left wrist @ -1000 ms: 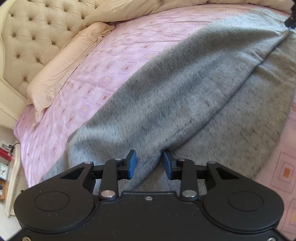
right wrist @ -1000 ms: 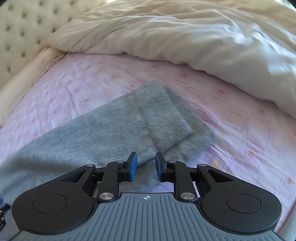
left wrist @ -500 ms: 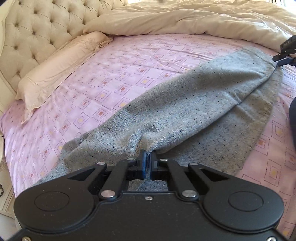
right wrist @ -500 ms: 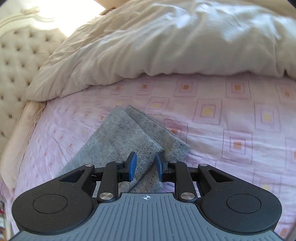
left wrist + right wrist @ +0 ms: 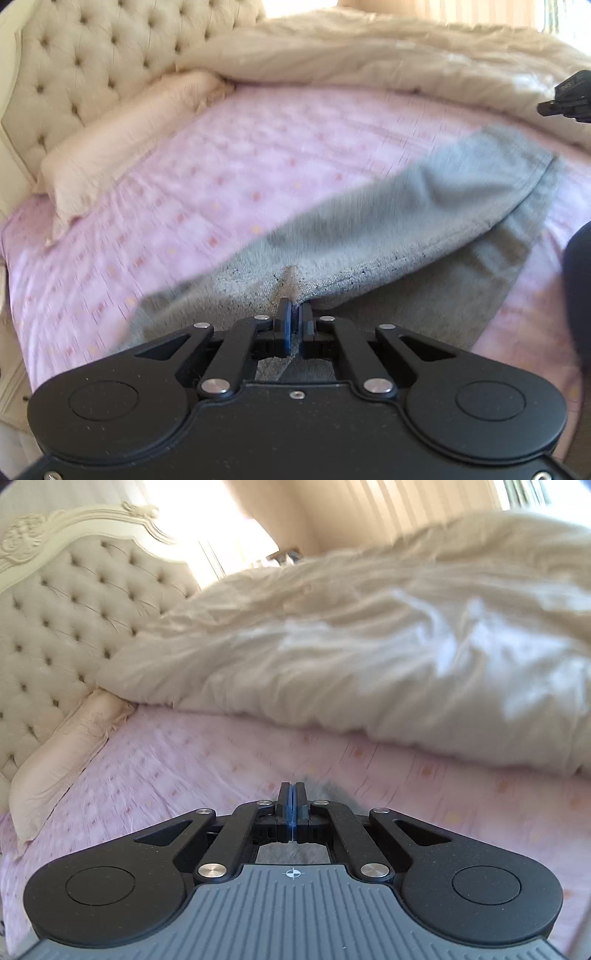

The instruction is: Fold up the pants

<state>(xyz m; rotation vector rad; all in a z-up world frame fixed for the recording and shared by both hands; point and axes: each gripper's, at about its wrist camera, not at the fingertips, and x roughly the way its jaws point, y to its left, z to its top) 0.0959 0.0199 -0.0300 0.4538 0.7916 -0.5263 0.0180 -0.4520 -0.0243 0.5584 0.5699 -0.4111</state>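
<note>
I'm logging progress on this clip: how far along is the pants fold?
Done: the grey pants already lie lengthwise, one leg over the other, on the pink sheet. In hand: the left gripper is shut on one end, its fabric raised; the right gripper is shut too, with only a blurred grey sliver showing beyond it, likely the other end. Left: bringing the ends together and laying the fold flat.

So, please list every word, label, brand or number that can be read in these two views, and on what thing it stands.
No readable text in either view.
right gripper: only a small crosshair mark on its grey body, no letters.
left gripper: plain black body, no label.
grey pants: no tag or print shows; the cloth is blurred.
pink sheet: a printed square pattern, no words.
</note>
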